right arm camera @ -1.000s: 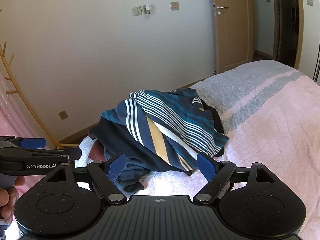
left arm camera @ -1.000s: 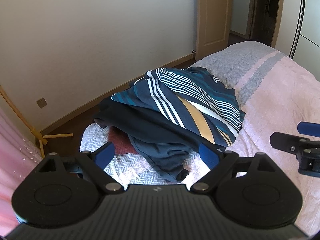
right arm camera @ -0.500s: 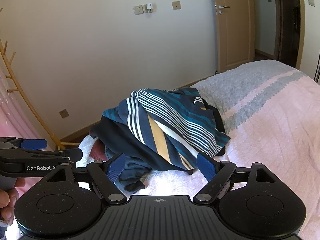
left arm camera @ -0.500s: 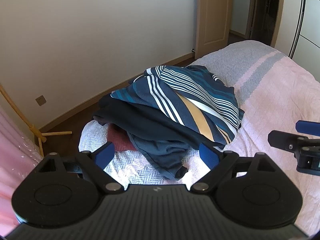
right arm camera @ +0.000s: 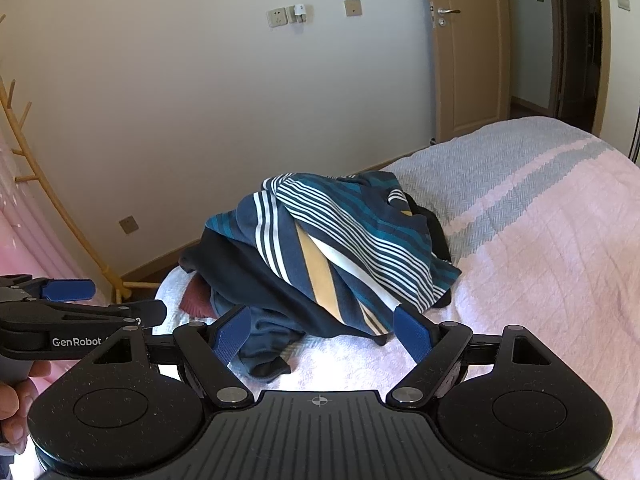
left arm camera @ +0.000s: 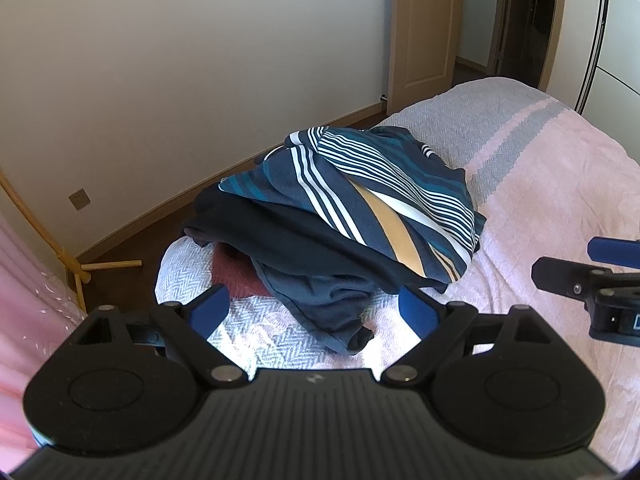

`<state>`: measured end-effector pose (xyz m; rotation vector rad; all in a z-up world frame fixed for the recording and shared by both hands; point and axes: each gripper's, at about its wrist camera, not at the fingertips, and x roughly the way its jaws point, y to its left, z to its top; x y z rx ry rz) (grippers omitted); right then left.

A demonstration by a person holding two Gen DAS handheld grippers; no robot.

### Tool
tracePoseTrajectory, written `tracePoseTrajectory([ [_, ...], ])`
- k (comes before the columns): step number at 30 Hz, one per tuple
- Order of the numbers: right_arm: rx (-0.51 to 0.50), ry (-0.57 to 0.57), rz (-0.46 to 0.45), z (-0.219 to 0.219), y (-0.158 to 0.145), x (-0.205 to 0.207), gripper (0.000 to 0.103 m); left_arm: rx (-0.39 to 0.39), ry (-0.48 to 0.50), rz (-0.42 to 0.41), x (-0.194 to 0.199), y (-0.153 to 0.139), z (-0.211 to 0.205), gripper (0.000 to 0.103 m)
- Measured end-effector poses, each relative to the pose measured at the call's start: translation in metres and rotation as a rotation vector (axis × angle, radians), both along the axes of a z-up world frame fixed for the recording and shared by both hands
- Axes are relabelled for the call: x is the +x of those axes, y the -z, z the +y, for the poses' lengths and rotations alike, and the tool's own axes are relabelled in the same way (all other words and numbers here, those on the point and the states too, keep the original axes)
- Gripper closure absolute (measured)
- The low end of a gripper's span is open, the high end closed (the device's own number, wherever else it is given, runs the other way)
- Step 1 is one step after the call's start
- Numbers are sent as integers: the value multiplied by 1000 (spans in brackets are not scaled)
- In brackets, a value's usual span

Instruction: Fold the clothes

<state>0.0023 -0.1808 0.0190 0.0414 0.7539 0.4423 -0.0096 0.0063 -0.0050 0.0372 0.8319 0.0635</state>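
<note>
- A heap of clothes (left arm camera: 340, 216) lies near the corner of the bed (left arm camera: 552, 184), close to the bed's left edge and its foot end.
- The striped shirt (left arm camera: 384, 192) is on top; a dark garment (left arm camera: 288, 240) spreads under it, and a grey-blue piece (left arm camera: 320, 300) trails toward the grippers, its tip on the blanket.
- A dark red cloth (left arm camera: 236, 276) peeks out at the heap's left side, just short of the blanket's edge.
- The left gripper (left arm camera: 314, 312) is spread wide and empty, apart from the heap, with the trailing tip showing between its fingers.
- The right gripper (right arm camera: 322, 332) is likewise wide and empty, its blue pads (right arm camera: 232, 338) either side of the heap's near edge without touching it.
- To the right of the heap the pink blanket (right arm camera: 560, 260) runs bare and flat.
- Left of the bed is a strip of dark floor (left arm camera: 120, 280), then the wall (left arm camera: 160, 80), with a wooden rack (right arm camera: 60, 208) leaning there.
- A door (right arm camera: 468, 60) stands past the far end of the bed.
</note>
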Motion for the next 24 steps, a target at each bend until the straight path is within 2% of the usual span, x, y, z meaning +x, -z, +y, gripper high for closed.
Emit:
tracePoseTrajectory([
  [24,-7,-7,14,3,1,4,21,6,-7,9,1,2,0,13],
])
